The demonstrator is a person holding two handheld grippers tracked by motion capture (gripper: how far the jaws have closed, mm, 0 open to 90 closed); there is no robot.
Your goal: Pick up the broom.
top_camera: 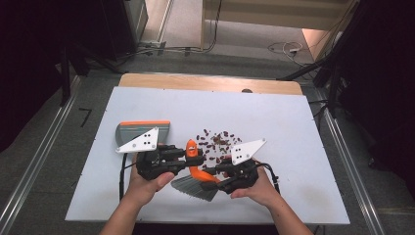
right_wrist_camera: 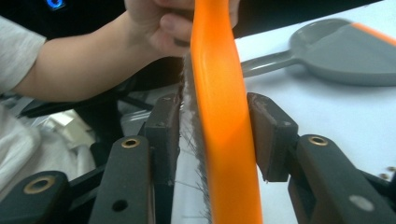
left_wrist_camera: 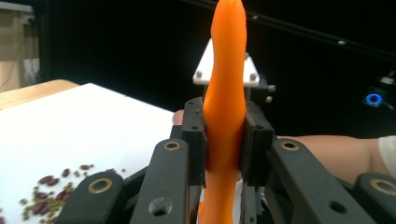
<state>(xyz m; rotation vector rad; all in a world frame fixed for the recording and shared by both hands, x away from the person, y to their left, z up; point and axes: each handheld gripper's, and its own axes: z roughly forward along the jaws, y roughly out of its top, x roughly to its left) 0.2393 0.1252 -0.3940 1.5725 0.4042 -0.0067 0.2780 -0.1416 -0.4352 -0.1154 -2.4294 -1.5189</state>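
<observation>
Orange curved plastic brush handle point(left_wrist_camera: 226, 93), grey bristles point(top_camera: 195, 187)

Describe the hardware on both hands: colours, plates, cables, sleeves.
Both tongs are black linkage bodies. The left tongs and right tongs each carry a white three-cornered plate with dark screw dots on top. A black cable loops from each. Link arms show brass-ringed pivots; pads are flat, dark. Forearms are bare, with a white short sleeve visible.

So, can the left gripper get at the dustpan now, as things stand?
Probably not yet: the left gripper is shut on the orange brush handle. The dustpan lies just beyond that hand, with nothing between.
</observation>
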